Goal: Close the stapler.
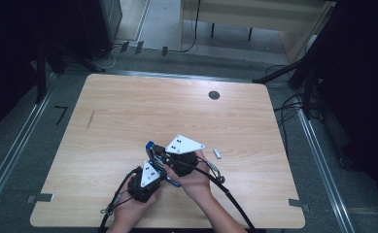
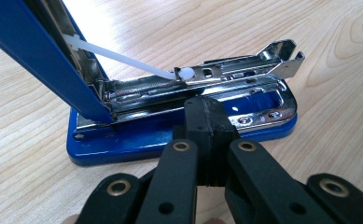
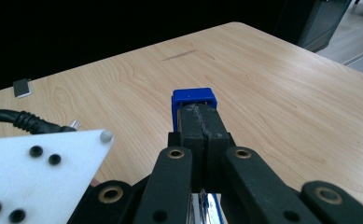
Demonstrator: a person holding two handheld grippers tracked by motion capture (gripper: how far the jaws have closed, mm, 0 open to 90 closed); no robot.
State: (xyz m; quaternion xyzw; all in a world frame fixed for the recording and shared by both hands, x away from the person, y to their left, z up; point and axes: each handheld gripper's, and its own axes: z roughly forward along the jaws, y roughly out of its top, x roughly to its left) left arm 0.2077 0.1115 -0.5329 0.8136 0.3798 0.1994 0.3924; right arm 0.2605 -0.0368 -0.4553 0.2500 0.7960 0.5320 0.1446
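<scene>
A blue stapler (image 2: 179,135) lies open on the wooden table (image 1: 128,107), with its chrome magazine (image 2: 244,70) bare and a white pusher rod running up to the raised lid (image 2: 34,51). My left gripper (image 2: 207,109) is shut, and its tips rest against the near side of the magazine and base. My right gripper (image 3: 201,122) is shut on the raised lid, whose blue end (image 3: 194,97) sticks out past its tips. In the high view both grippers, left (image 1: 160,168) and right (image 1: 156,151), meet at the stapler (image 1: 150,145) near the table's front middle.
A small grey block (image 1: 217,153) lies on the table just right of my hands, also seen in the right gripper view (image 3: 21,87). A dark round hole (image 1: 214,95) sits near the far edge. Cables trail off the front edge.
</scene>
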